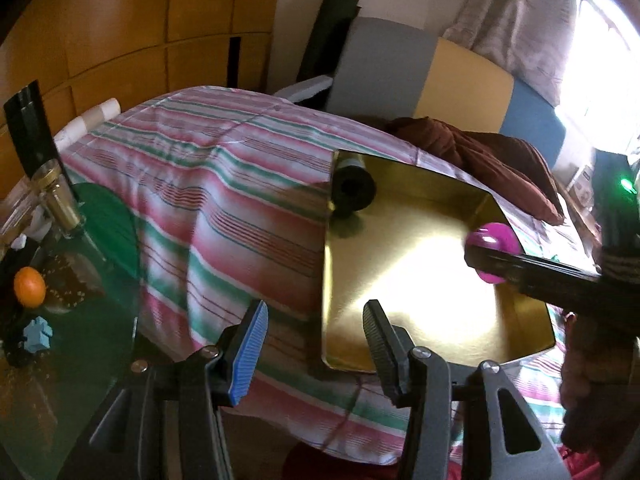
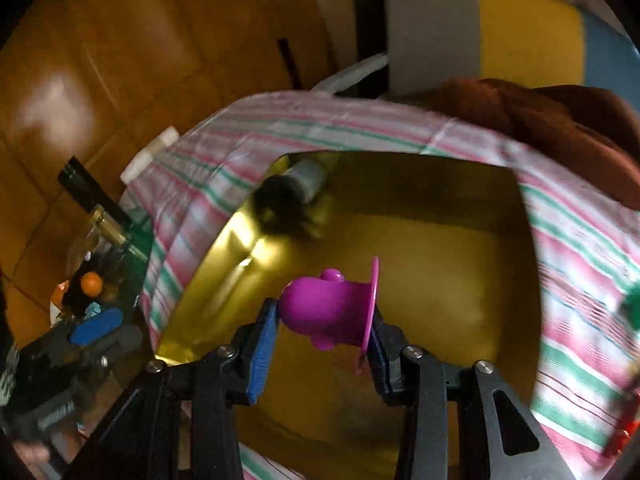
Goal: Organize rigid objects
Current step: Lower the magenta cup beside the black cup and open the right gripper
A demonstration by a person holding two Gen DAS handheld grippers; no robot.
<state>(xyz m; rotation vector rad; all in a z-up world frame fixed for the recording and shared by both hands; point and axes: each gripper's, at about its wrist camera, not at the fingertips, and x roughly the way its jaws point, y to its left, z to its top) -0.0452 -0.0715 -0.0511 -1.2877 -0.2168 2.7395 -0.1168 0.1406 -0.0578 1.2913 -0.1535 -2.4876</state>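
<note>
- Gold tray (image 1: 420,280): metal look, brushed, glossy, strong glare patch.
- Striped cloth (image 1: 208,208): woven fabric, matt, soft folds.
- Purple cup-shaped piece (image 2: 328,312): smooth plastic, slight sheen.
- Dark cylinder (image 1: 354,190) in the tray: matt, foam-like or rubbery, cannot tell which.
- Right gripper (image 2: 320,340): black matt plastic frame, ribbed blue pads (image 2: 262,356).
- Left gripper (image 1: 316,344): same build, metal screw heads.
- Wall panels (image 1: 120,20): wood, glossy varnish.
- Brown bundle (image 1: 500,160): cloth, matt.
- Side table (image 1: 100,320): green glass, reflective.
</note>
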